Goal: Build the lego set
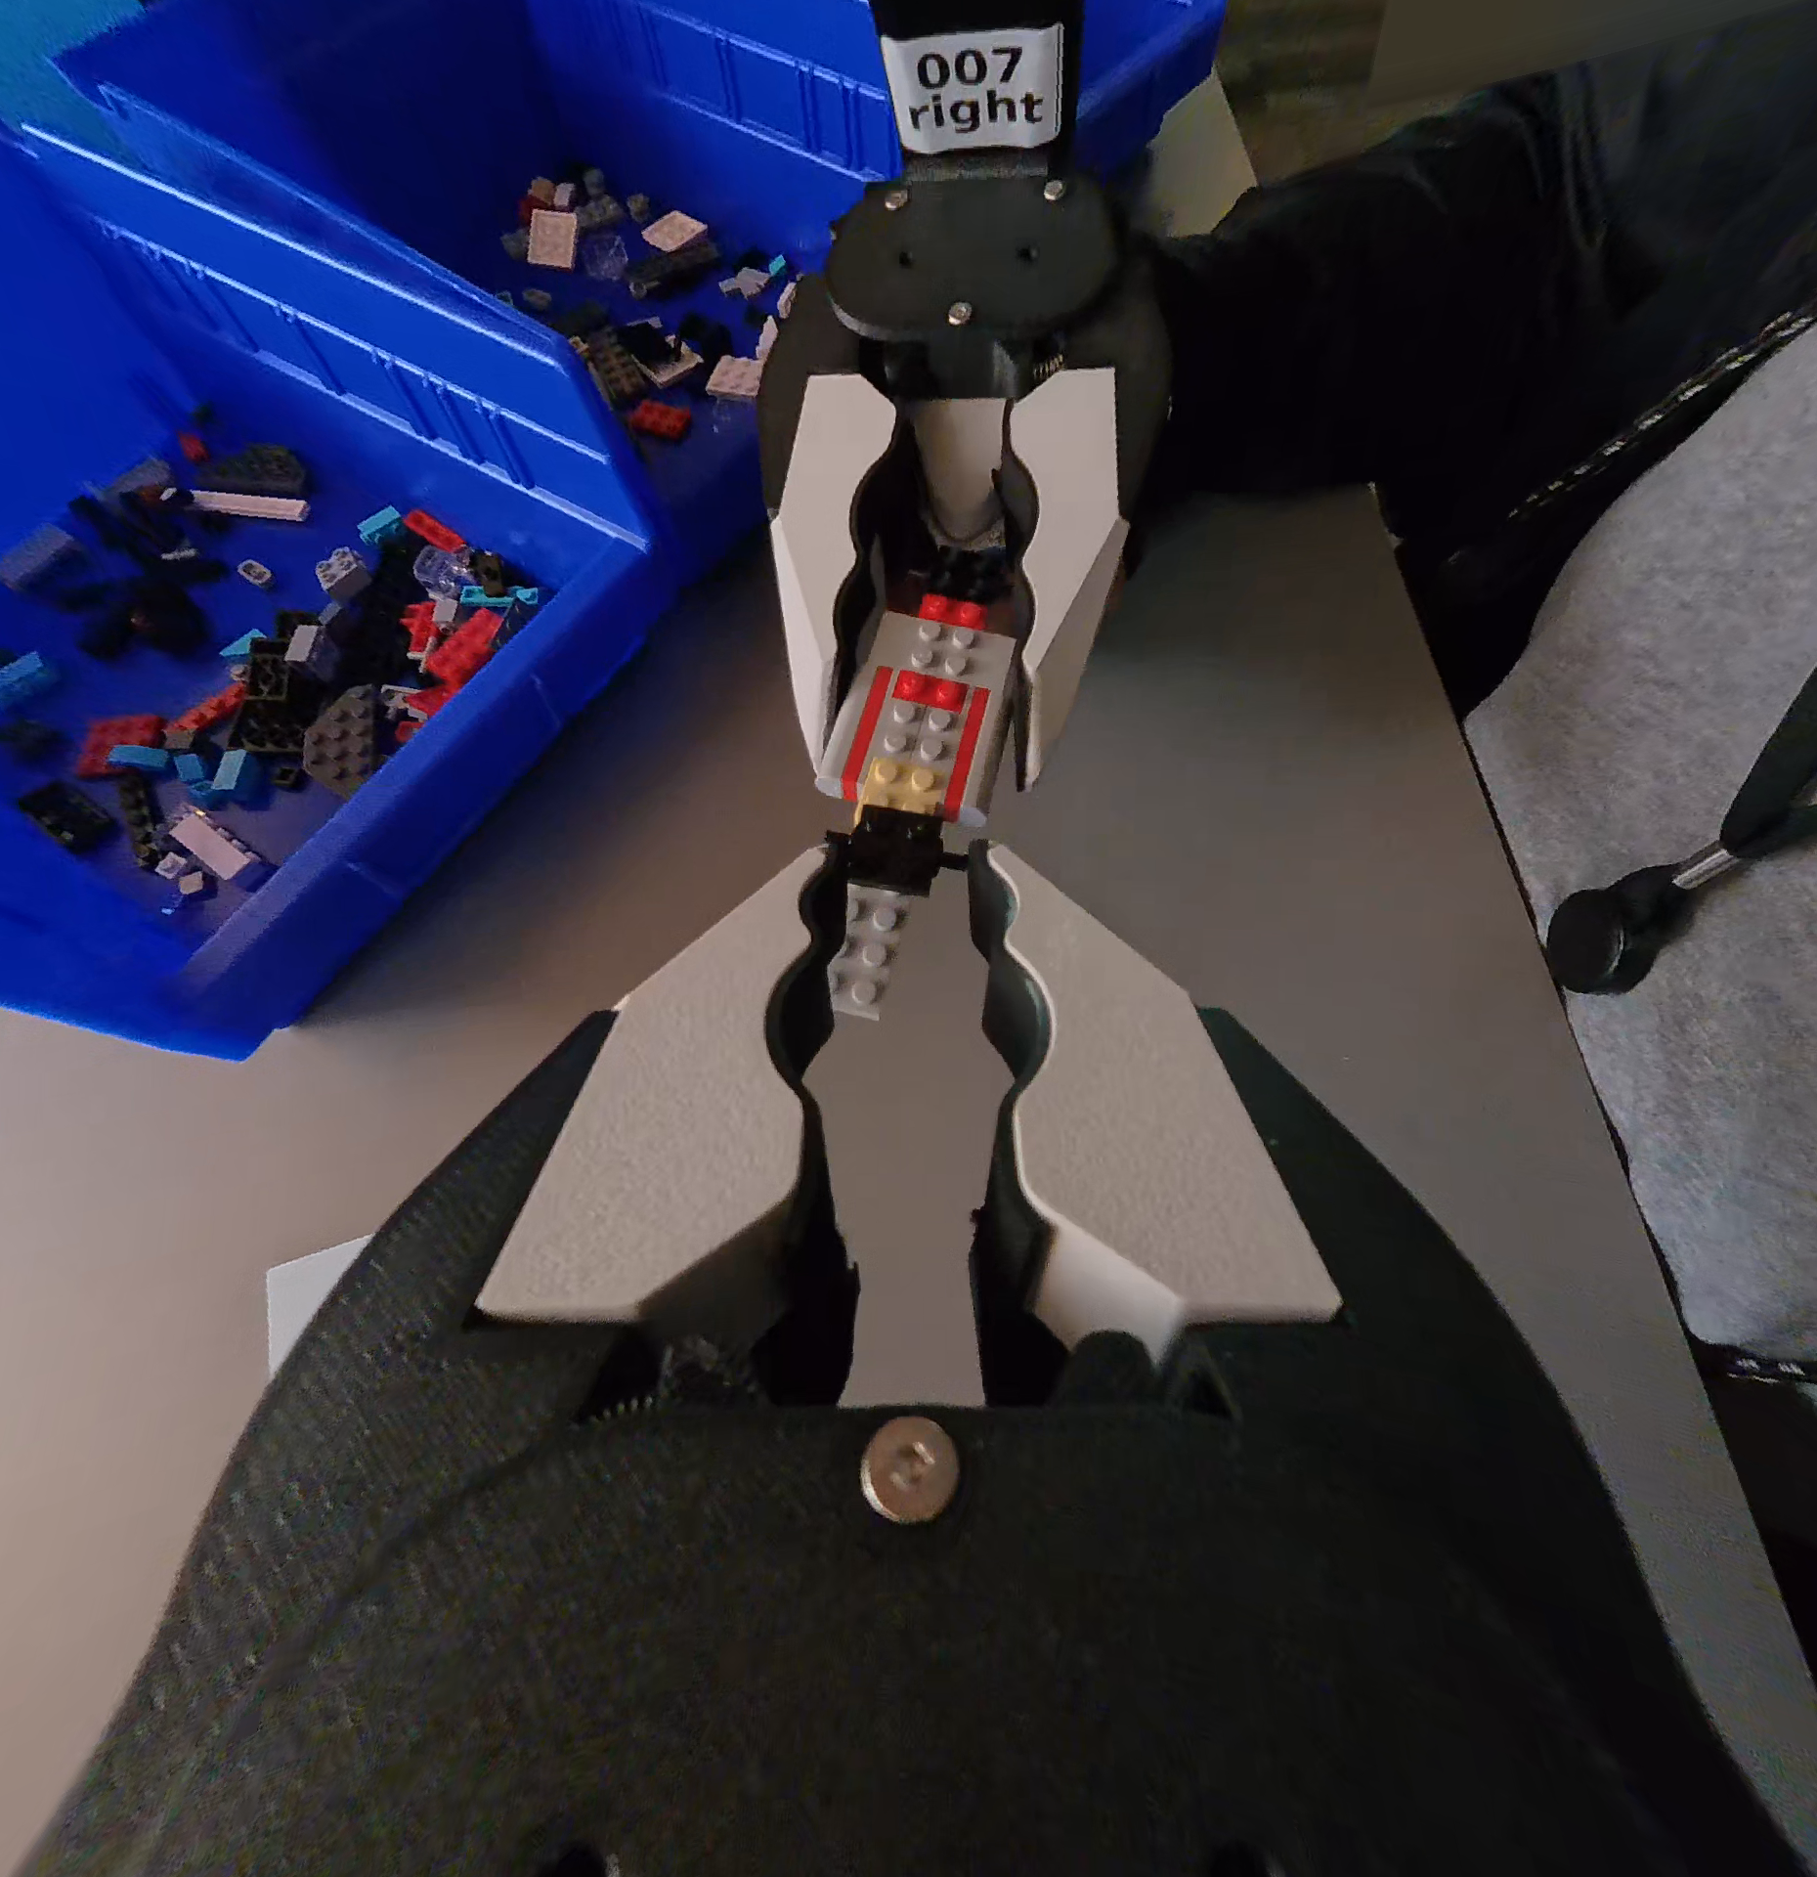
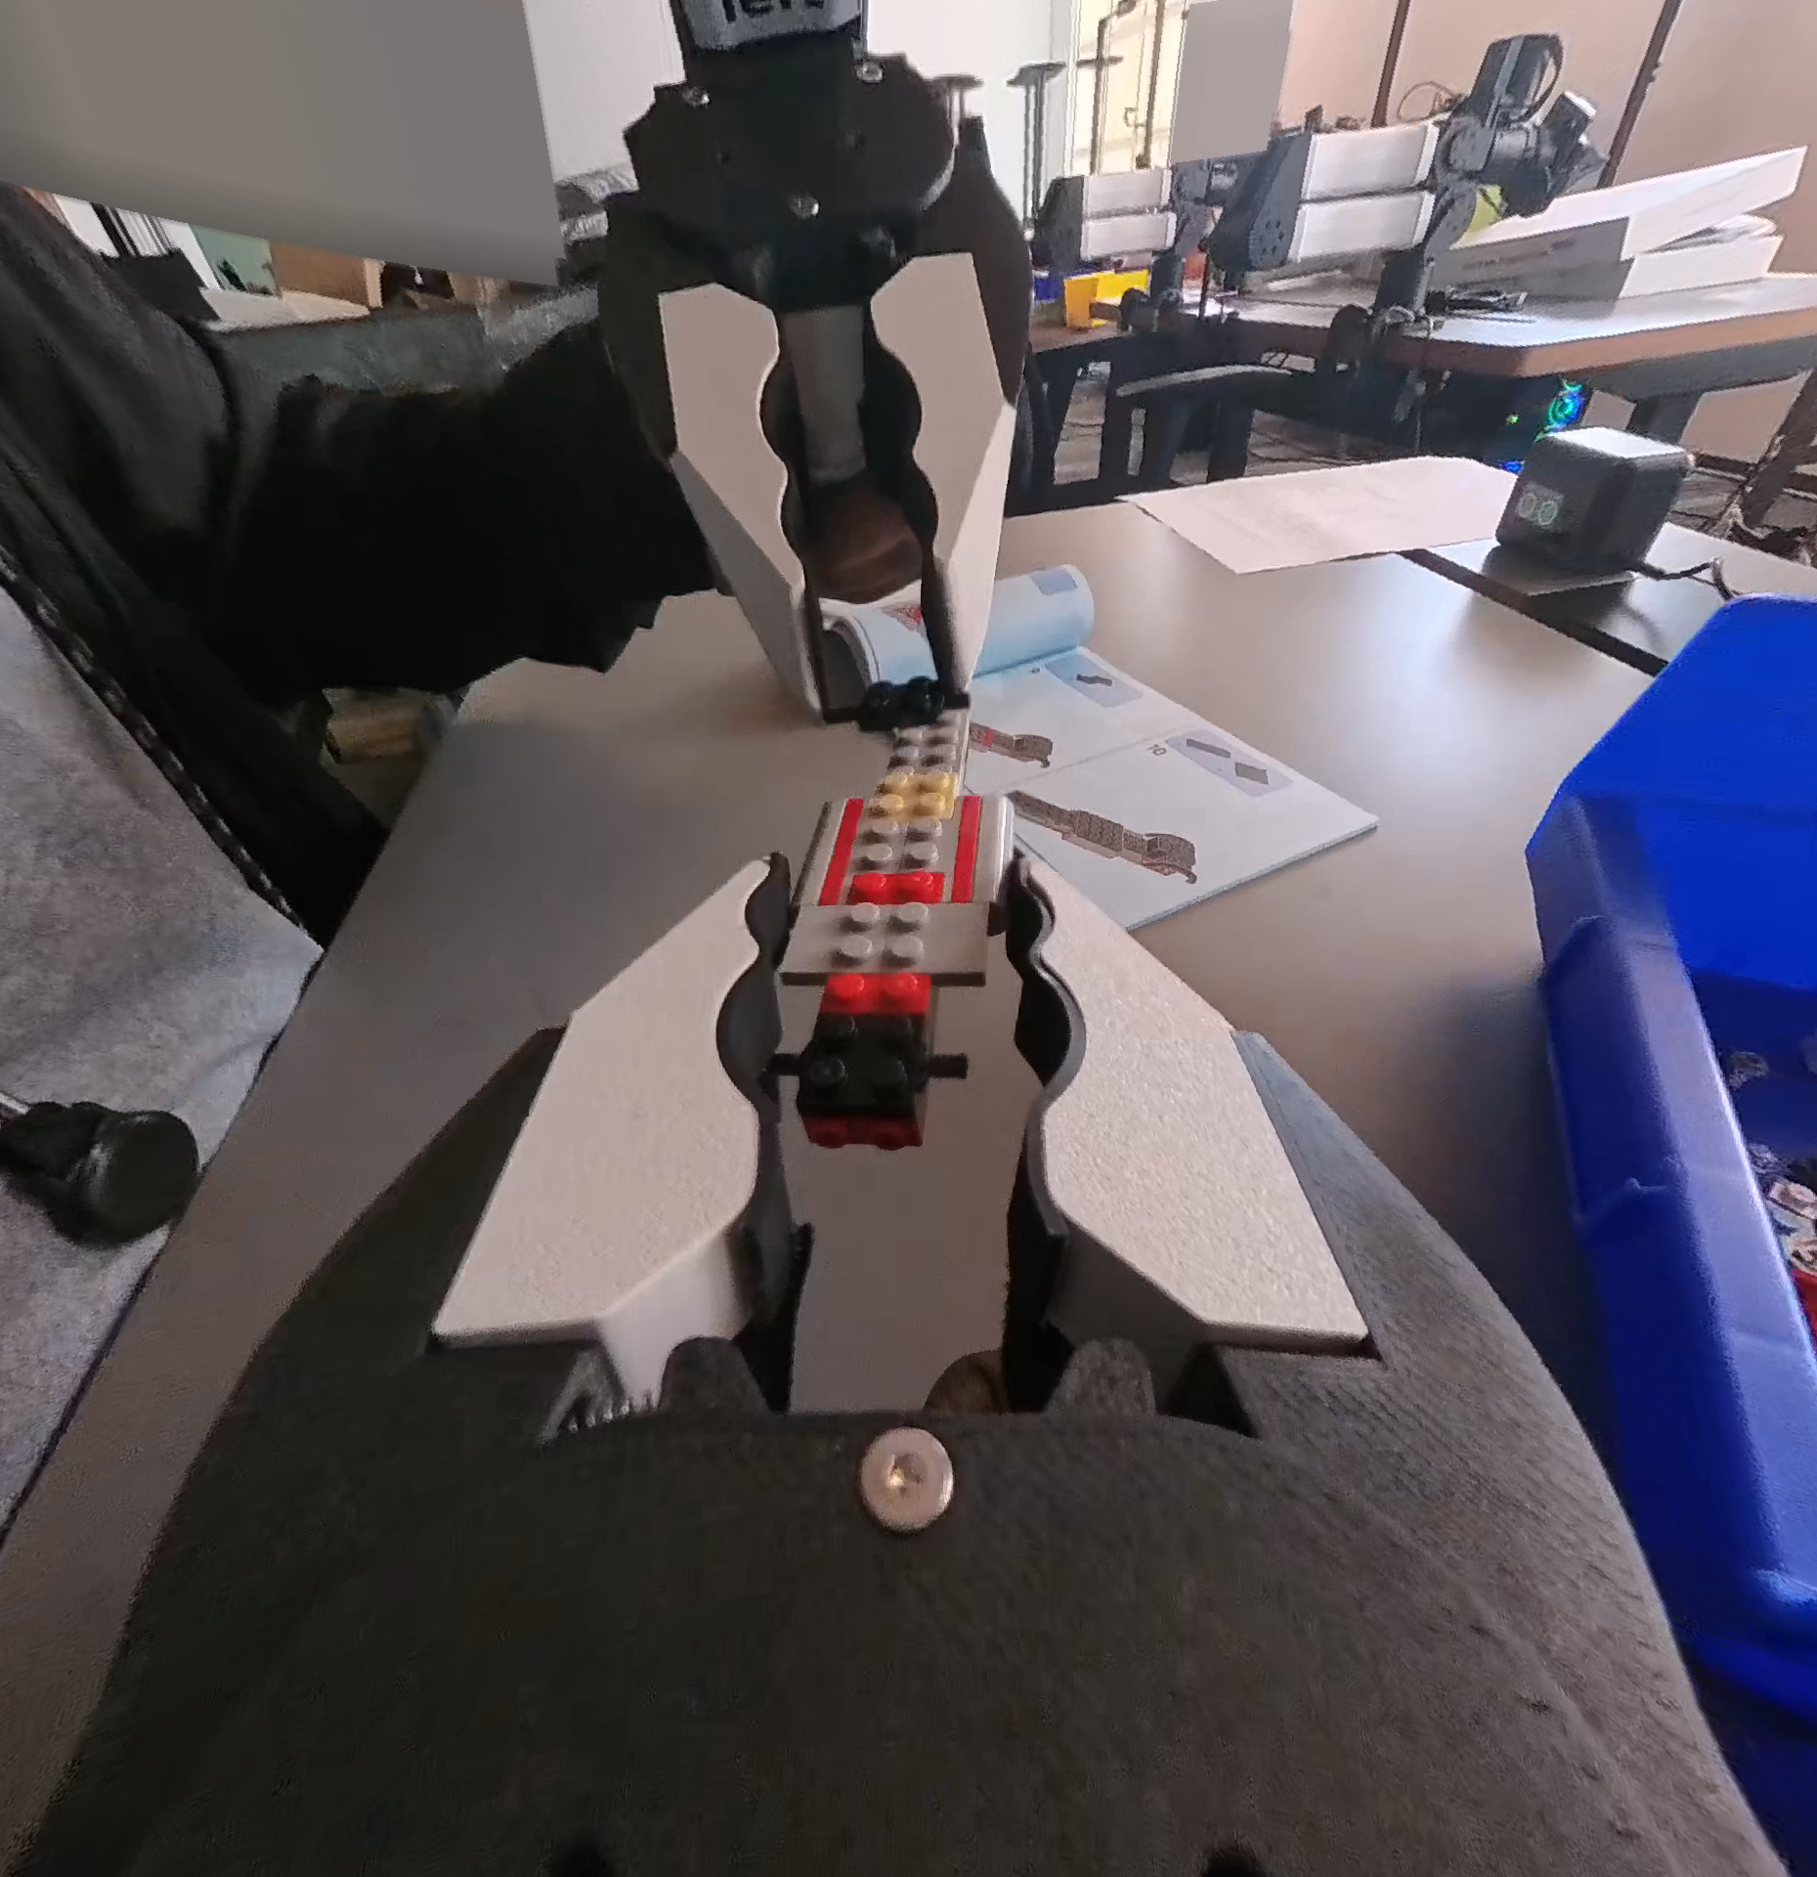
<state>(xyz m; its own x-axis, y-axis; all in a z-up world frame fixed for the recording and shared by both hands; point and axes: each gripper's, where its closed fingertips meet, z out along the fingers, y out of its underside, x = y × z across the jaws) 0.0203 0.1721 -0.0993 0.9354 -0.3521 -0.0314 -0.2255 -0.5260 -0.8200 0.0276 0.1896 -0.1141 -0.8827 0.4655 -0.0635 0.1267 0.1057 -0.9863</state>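
A long lego model [image 2: 899, 914] of grey, red and tan bricks is held in the air between the two grippers. My right gripper [image 2: 904, 894] is shut on its wide grey middle; a black axle block and red bricks hang behind the fingertips. My left gripper [image 1: 899, 863] is shut on a small black axle piece [image 1: 894, 851] at the model's tan end, with a narrow grey plate [image 1: 868, 955] reaching back between its fingers. The right gripper [image 1: 924, 782] and the model [image 1: 919, 701] show opposite in the left wrist view. The left gripper [image 2: 894, 701] shows opposite in the right wrist view.
Two blue bins [image 1: 427, 914] with several loose bricks [image 1: 274, 691] stand on the grey table [image 1: 274, 1168] at the left; one bin [image 2: 1696, 1016] shows in the right wrist view. An open instruction booklet [image 2: 1138, 772] lies beyond the model. A black-sleeved arm [image 1: 1341, 356] is near the table edge. Both grippers' tips are close together, under 4 cm apart.
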